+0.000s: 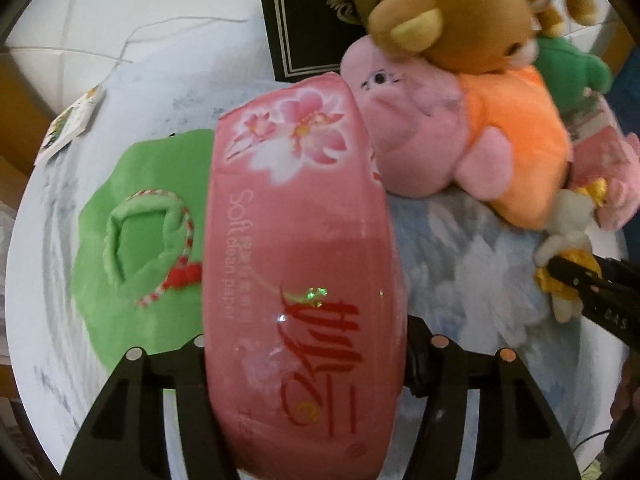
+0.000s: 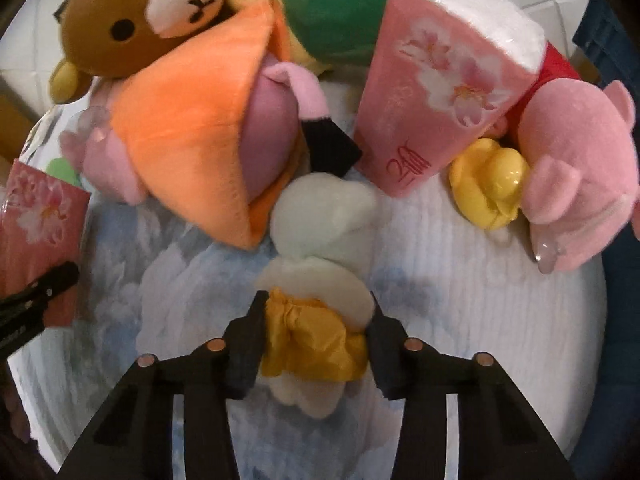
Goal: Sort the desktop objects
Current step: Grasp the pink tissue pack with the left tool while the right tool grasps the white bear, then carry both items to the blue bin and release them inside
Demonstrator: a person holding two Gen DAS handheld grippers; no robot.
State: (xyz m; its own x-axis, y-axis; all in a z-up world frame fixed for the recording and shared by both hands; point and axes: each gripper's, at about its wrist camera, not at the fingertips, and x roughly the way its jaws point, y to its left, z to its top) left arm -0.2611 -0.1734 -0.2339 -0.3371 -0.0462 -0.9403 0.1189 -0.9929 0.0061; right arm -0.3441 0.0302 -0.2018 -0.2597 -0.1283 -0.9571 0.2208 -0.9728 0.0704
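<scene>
left fingers [image 1: 306,344] clamp tissue pack [image 1: 300,240] | right fingers [image 2: 316,336] clamp white plush [image 2: 320,248]

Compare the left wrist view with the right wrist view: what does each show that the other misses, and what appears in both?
Only the left wrist view shows the green pouch and the black box. Only the right wrist view shows the yellow duck and the bear's face. Both show the pink tissue pack between the left gripper fingers, the small white plush in the right gripper, and the pink pig in orange.
</scene>
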